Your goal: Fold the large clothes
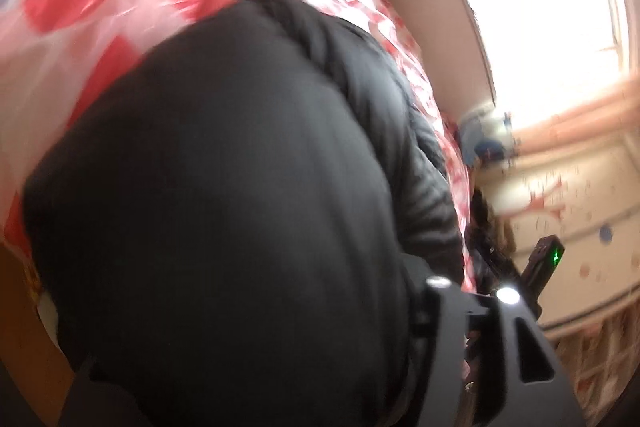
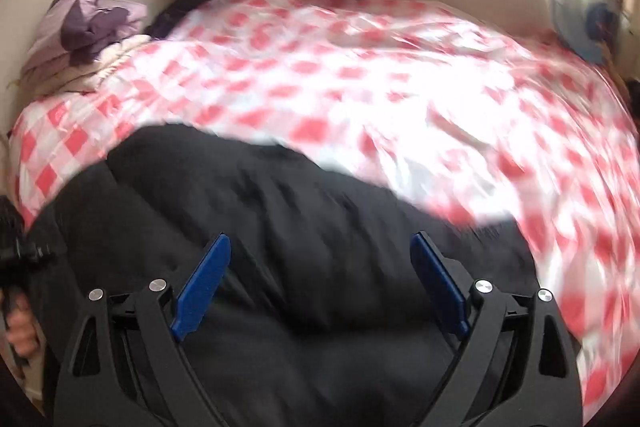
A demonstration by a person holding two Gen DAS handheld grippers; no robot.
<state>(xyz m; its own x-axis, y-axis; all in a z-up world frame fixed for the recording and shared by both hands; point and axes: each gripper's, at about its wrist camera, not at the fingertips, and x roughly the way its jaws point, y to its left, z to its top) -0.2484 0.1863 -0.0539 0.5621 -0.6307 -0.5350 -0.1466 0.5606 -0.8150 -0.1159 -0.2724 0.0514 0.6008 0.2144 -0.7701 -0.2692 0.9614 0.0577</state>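
Black padded garment [image 2: 280, 227] lies bunched on the near part of the bed, on the red-and-white checked cover [image 2: 360, 75]; purple clothes pile [image 2: 88, 19] far left by the wall. Right gripper [image 2: 320, 279] spread wide, blue fingers [image 2: 204, 283] over the garment, nothing between them. Left gripper [image 1: 460, 327] mostly buried under black fabric, grip state cannot be told.

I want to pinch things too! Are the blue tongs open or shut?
Open. The right blue-tipped tongs have their two blue fingers spread wide apart over the puffy black jacket, pinching nothing.
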